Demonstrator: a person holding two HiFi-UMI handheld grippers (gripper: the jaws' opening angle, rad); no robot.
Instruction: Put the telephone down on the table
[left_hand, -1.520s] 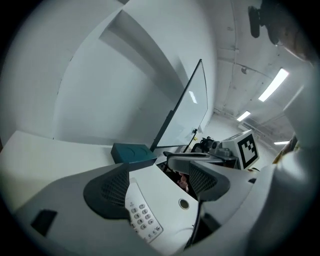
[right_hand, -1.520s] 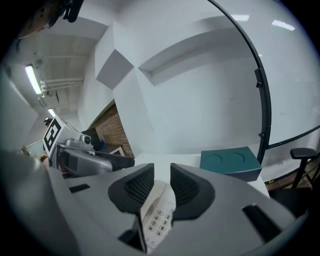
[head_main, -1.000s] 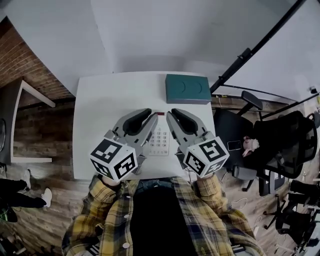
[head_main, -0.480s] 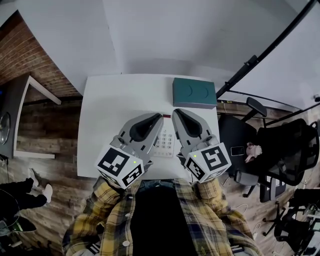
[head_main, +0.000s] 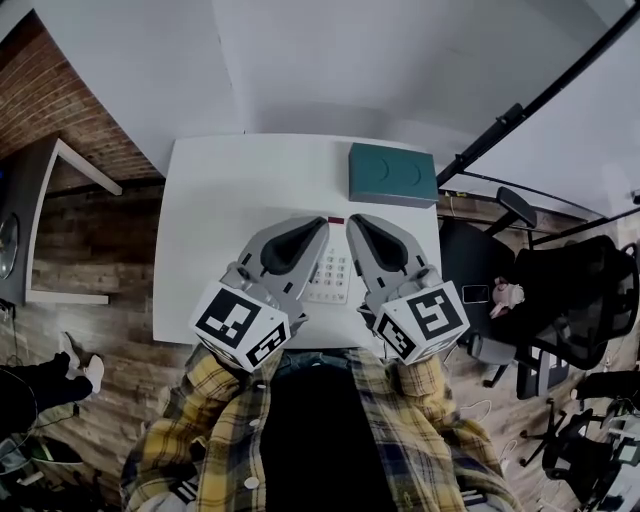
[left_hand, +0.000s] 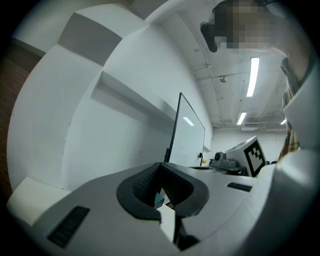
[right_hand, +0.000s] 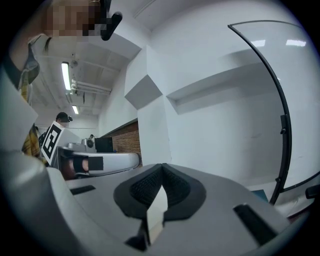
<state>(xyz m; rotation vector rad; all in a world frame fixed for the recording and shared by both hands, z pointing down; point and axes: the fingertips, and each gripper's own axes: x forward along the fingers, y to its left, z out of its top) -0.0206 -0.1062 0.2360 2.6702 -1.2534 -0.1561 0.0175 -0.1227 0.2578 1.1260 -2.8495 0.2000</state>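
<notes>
The left gripper (head_main: 316, 224) and right gripper (head_main: 354, 221) have just closed their fingers, empty, either side of the telephone (head_main: 331, 275) lying on the table (head_main: 215, 200); the task looks done.

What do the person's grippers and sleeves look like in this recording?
The left gripper and right gripper are both grey plastic, with tapered jaws lined by dark textured pads. Each carries a white cube at its rear, printed with black square markers. The sleeves are yellow plaid flannel with dark stripes.
</notes>
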